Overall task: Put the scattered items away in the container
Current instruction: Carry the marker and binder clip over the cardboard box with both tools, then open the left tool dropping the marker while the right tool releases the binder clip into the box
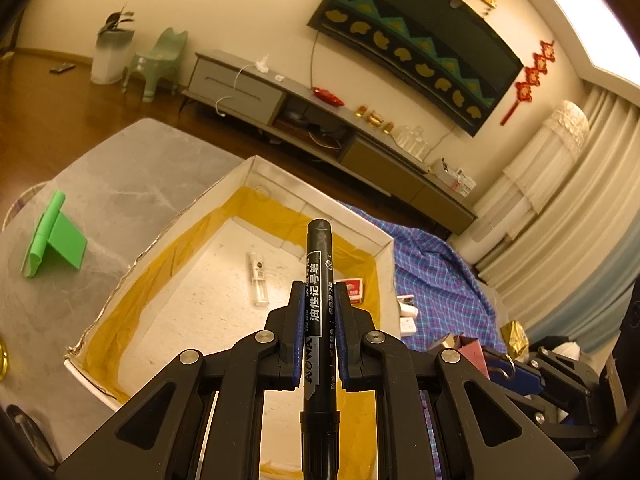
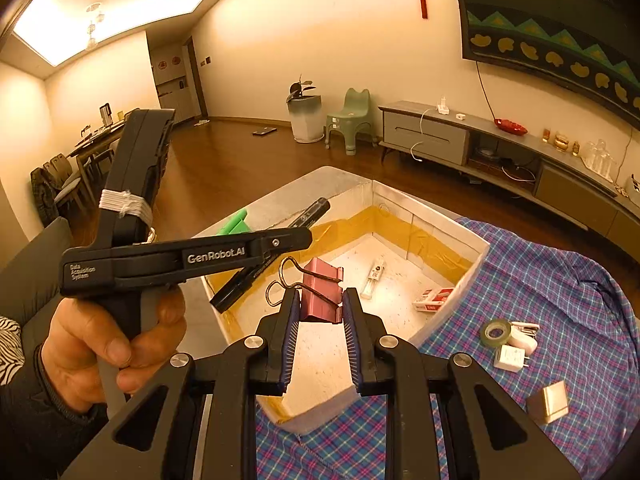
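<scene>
My left gripper (image 1: pixel 318 286) is shut on a black marker pen (image 1: pixel 318 280) and holds it above the white foam box (image 1: pixel 320 196) lined with yellow tape. The left gripper (image 2: pixel 294 236) and its marker (image 2: pixel 308 216) also show in the right wrist view, over the box's near left side. My right gripper (image 2: pixel 320 294) is shut on a pink binder clip (image 2: pixel 320 296), held above the box (image 2: pixel 452 308). Inside the box lie a clear white tube (image 1: pixel 258 280) (image 2: pixel 372 274) and a red and white card pack (image 1: pixel 354 290) (image 2: pixel 434 300).
A green stand (image 1: pixel 56 236) sits on the grey table left of the box. On the blue checked cloth (image 2: pixel 560 300) right of the box lie a tape roll (image 2: pixel 495 332), a white charger (image 2: pixel 510 358), a white clip-like item (image 2: pixel 524 334) and a gold box (image 2: pixel 550 402).
</scene>
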